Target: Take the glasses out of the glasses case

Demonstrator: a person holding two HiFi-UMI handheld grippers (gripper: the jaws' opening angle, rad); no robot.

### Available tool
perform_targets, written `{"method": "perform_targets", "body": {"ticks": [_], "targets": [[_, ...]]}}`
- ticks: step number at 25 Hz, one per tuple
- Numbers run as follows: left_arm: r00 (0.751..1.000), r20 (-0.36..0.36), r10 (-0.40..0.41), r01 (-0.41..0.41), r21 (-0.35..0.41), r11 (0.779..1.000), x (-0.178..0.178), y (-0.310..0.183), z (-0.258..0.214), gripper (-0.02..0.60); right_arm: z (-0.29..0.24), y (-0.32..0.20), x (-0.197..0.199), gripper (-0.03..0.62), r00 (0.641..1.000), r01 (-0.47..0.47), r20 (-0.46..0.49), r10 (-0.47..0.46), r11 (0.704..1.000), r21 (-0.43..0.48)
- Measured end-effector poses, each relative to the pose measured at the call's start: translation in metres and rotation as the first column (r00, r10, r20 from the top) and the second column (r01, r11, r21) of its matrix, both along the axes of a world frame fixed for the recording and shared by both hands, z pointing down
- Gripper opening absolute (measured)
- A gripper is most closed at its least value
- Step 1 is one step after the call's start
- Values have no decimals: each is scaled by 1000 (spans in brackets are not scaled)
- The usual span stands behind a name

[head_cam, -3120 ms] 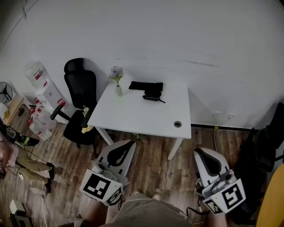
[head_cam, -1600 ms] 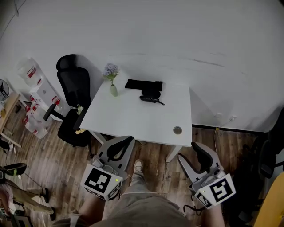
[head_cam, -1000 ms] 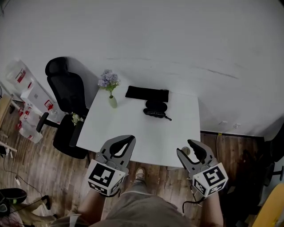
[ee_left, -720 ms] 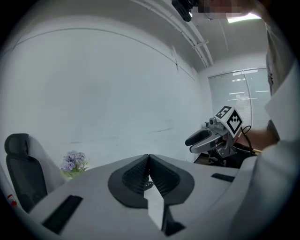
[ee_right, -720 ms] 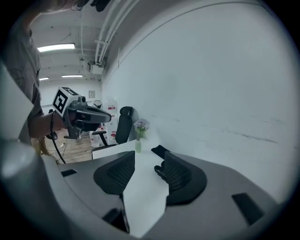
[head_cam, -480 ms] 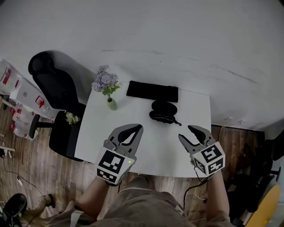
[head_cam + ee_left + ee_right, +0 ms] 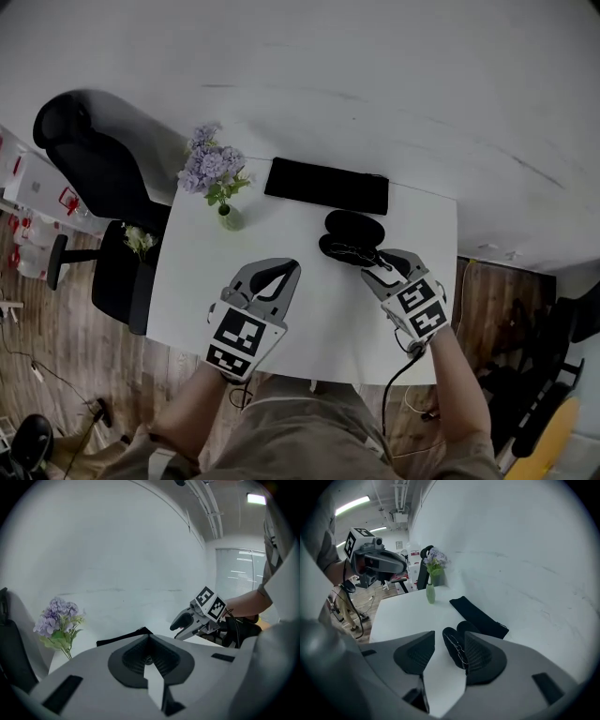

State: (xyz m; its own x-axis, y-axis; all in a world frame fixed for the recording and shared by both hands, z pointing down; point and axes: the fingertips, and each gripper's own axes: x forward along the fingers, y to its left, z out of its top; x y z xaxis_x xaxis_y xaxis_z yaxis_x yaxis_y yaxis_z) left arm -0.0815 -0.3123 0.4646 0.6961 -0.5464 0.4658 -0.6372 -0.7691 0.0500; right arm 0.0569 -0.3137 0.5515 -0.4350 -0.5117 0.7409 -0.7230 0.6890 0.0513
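Note:
An open black glasses case [image 7: 349, 232] lies on the white table [image 7: 197, 272], right of centre, with thin-framed glasses [image 7: 353, 251] resting in its near half. My right gripper [image 7: 382, 263] is open just at the case's near right end. In the right gripper view the case [image 7: 453, 645] and glasses [image 7: 460, 652] show between and just beyond the spread fingertips of the right gripper [image 7: 449, 637]. My left gripper [image 7: 289, 269] hovers over the table's middle, left of the case, its tips together and nothing held. The left gripper [image 7: 150, 638] points toward the back wall.
A flat black pouch [image 7: 326, 186] lies behind the case near the wall. A small green vase of purple flowers [image 7: 214, 176] stands at the table's back left. A black office chair [image 7: 89, 178] sits off the left edge. Wooden floor surrounds the table.
The person has walked up to the table. Both grippers came from over the floor to above the tabletop, and the right one has closed in on the open case.

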Motion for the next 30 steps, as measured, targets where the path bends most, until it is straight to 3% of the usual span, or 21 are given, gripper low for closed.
{"method": "perform_targets", "body": {"ticks": [6, 17, 26, 30], "targets": [[998, 6, -55, 55, -43, 998, -6, -19, 31, 17, 59, -19, -1, 212, 992, 92, -74, -102, 987, -132], [996, 10, -87, 88, -120, 989, 2, -26, 84, 17, 142, -36, -1, 178, 962, 198, -138, -235, 951, -236], [992, 49, -114, 120, -164, 979, 0, -26, 113, 17, 165, -30, -14, 133, 935, 273, -174, -310, 939, -210], [991, 60, -120, 129, -175, 976, -3, -23, 118, 17, 167, -29, -14, 126, 944, 236, -181, -275, 948, -214]]}}
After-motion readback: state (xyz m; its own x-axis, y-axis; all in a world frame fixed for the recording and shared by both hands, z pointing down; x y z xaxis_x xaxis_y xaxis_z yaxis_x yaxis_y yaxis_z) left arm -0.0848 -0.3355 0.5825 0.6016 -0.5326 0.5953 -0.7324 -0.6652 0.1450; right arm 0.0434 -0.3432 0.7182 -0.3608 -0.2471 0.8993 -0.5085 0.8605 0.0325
